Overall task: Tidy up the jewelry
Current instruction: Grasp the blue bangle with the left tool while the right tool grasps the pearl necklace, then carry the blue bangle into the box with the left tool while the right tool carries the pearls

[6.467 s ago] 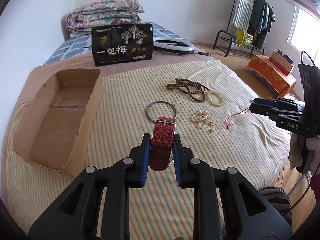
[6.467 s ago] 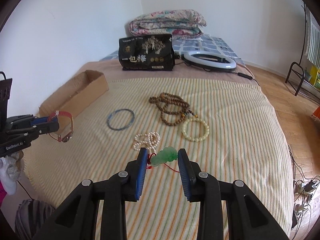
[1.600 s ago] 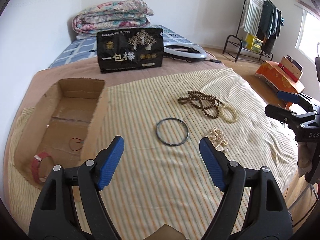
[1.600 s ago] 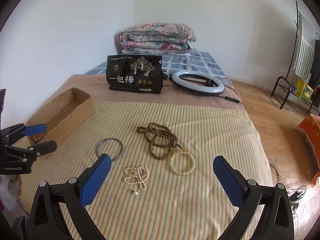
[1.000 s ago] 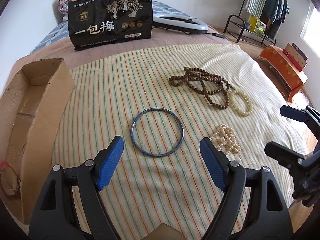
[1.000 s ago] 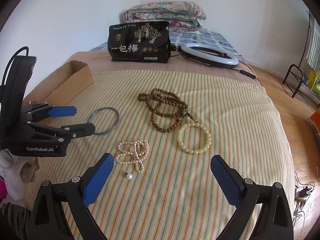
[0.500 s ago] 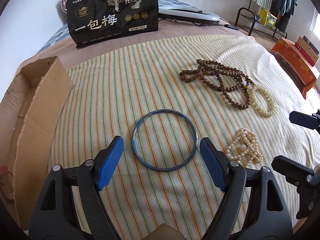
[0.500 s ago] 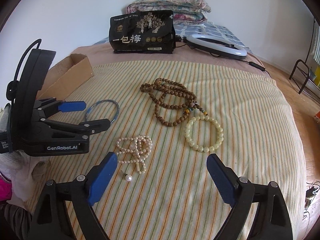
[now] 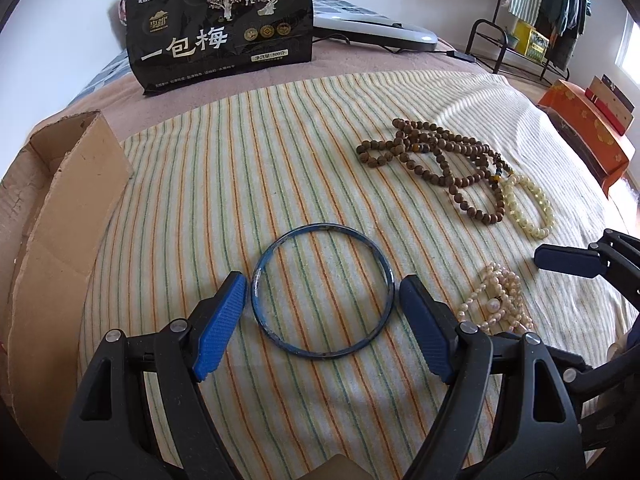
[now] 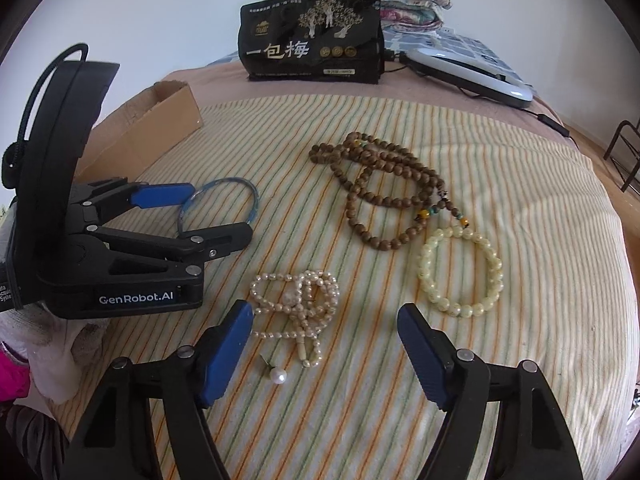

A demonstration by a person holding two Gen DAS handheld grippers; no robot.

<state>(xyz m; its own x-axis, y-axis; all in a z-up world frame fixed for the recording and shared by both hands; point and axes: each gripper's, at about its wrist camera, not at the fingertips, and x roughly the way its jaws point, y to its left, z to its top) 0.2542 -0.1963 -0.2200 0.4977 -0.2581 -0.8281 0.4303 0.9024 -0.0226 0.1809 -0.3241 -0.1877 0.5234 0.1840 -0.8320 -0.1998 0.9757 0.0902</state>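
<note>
Both tools have dropped lower & closer to the bed vs half a sec ago: left tool (image 9: 322,310) now sits w/ jaws spread wide on either side of the blue bangle (image 9: 322,290), holding nothing. Right tool (image 10: 324,334) is likewise wide open & empty, its jaws flanking the pearl strand (image 10: 298,304) on the striped blanket (image 10: 540,240). Wooden bead necklace (image 10: 384,196) & pale bead bracelet (image 10: 460,272) lie further out; cardboard box (image 9: 52,216) is at the left.
</note>
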